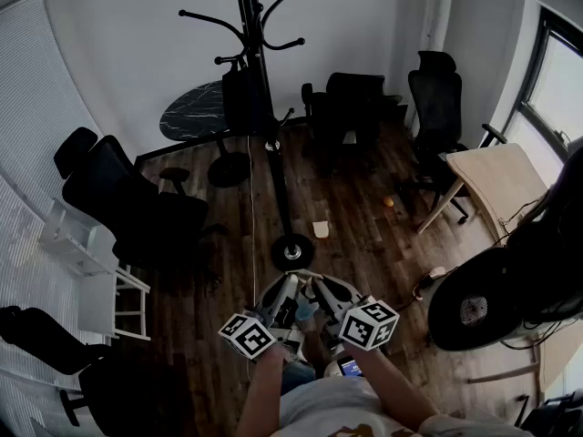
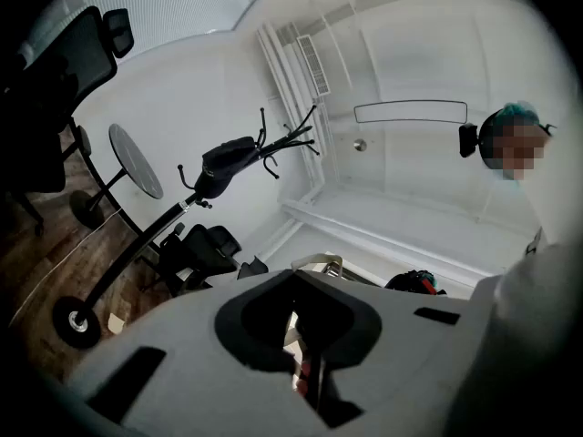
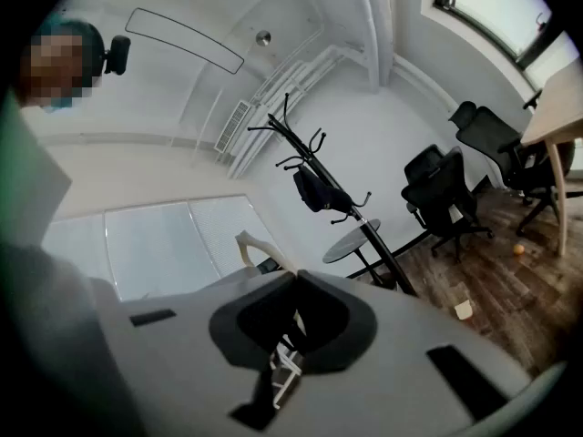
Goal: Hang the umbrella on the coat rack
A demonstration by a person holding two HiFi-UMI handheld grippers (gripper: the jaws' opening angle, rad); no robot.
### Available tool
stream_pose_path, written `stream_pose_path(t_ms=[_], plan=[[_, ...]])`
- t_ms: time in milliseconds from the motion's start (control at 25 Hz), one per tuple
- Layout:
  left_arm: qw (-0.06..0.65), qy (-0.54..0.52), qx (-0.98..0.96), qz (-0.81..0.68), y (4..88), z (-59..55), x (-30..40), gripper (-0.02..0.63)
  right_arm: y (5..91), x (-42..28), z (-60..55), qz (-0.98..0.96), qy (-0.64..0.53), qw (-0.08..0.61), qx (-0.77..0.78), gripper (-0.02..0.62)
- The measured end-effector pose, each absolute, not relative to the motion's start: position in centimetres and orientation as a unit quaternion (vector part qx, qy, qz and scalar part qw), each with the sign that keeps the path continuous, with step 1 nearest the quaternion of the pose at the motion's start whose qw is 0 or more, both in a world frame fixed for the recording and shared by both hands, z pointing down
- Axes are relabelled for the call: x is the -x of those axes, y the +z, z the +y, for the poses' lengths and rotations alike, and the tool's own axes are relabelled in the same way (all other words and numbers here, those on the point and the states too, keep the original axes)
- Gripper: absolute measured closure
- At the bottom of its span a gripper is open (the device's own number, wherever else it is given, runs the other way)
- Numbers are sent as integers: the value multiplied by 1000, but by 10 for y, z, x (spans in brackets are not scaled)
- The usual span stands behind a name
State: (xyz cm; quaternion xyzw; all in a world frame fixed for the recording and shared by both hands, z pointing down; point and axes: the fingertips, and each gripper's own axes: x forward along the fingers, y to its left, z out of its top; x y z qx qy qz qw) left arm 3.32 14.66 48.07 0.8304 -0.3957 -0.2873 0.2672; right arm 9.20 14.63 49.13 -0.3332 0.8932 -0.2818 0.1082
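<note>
The left tool and the right tool are held side by side, each with its jaws closed together on nothing. The black umbrella is seen hung on the coat rack, well ahead of both tools

The left forearm and right forearm rise close together from the bottom centre of the head view. The left hand-held gripper and right hand-held gripper sit side by side at lower centre. Each has its jaws pressed together with nothing between them.
</note>
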Motion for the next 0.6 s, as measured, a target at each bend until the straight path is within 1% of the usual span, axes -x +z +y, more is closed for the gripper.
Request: stream_pose_path(t_ms=[600], plan=[[259,-266,-838,-399,467,140,-67,586,483,-120,141,891,-300,128,317,583]])
